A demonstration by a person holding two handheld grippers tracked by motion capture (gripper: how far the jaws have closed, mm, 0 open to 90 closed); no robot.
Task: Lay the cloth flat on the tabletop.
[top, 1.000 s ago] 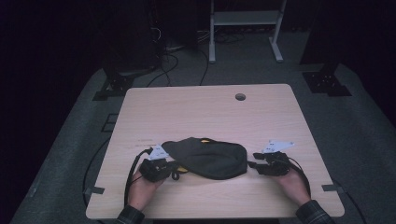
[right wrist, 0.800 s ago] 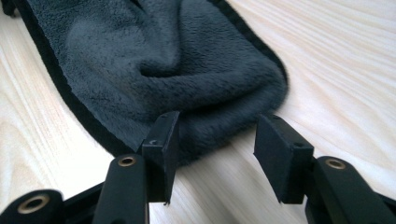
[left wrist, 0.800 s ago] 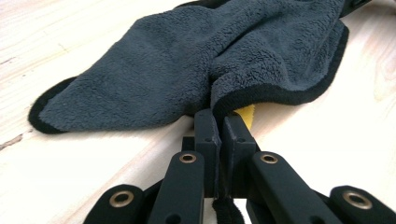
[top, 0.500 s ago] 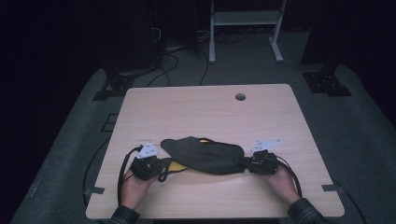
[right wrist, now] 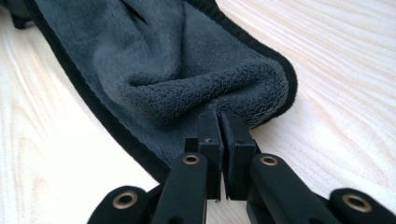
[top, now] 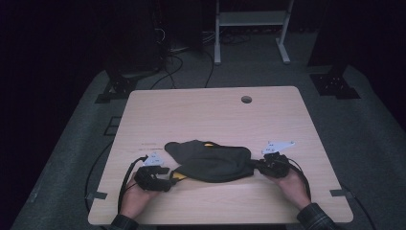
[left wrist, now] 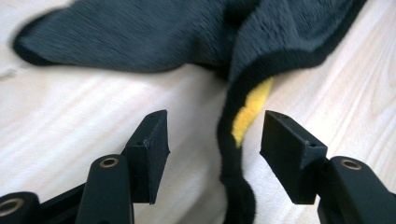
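Note:
A dark grey cloth point(top: 210, 160) with a black hem and a yellow tag point(left wrist: 250, 109) lies crumpled on the near half of the wooden table point(top: 215, 115). At its left end is my left gripper point(top: 165, 179), whose jaws have just been opening. In the left gripper view the cloth's hem point(left wrist: 231, 154) lies loose between the parted jaws of the left gripper point(left wrist: 212, 140), touching neither pad. My right gripper point(top: 256, 165) is at the cloth's right end and has just been closing. There the right gripper point(right wrist: 219, 121) is shut on a bunched fold of the cloth point(right wrist: 187, 70).
A round cable hole point(top: 246, 99) sits near the table's far edge. Tape strips point(top: 98, 195) mark the near corners. Cables trail from both grippers off the near edge. A white frame point(top: 249, 19) and black stands are on the dark floor beyond the table.
The left jaws have parted and let go of the cloth's left edge. The right jaws have closed on the cloth's right end. Both hands stayed nearly in place.

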